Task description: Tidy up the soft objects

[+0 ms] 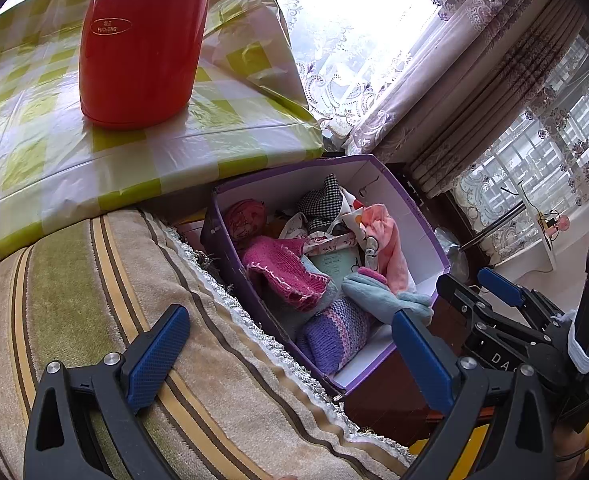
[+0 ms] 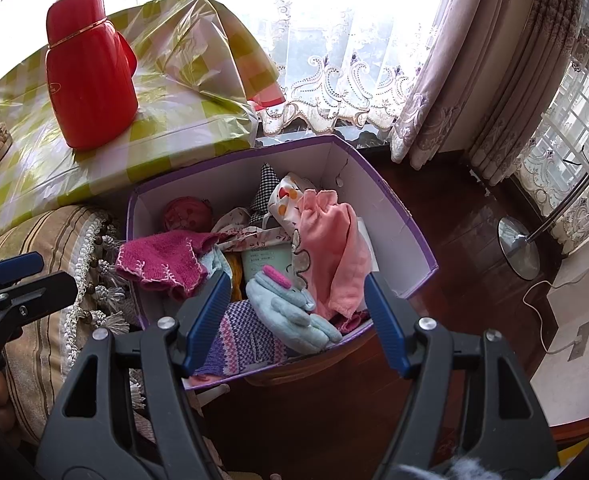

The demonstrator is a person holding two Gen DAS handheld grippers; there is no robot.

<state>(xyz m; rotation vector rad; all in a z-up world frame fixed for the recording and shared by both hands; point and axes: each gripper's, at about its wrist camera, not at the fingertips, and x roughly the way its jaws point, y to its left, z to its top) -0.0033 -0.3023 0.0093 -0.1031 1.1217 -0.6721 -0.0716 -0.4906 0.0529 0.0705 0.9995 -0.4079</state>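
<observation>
- Soft objects: the pale blue plush (image 2: 294, 312), pink cloth (image 2: 334, 248) and magenta knit (image 2: 162, 262) already lie in the purple box (image 2: 398, 216), just ahead of your right hand-held gripper (image 2: 298, 312).
- Both hand-held grippers, left (image 1: 290, 356) included, stand open and empty.
- Judged progress: box well filled; nothing soft shows outside it.

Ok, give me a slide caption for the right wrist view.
Open right gripper poised above a purple cardboard box of knitted and fleece soft items, red thermos on the checked table behind.
</observation>
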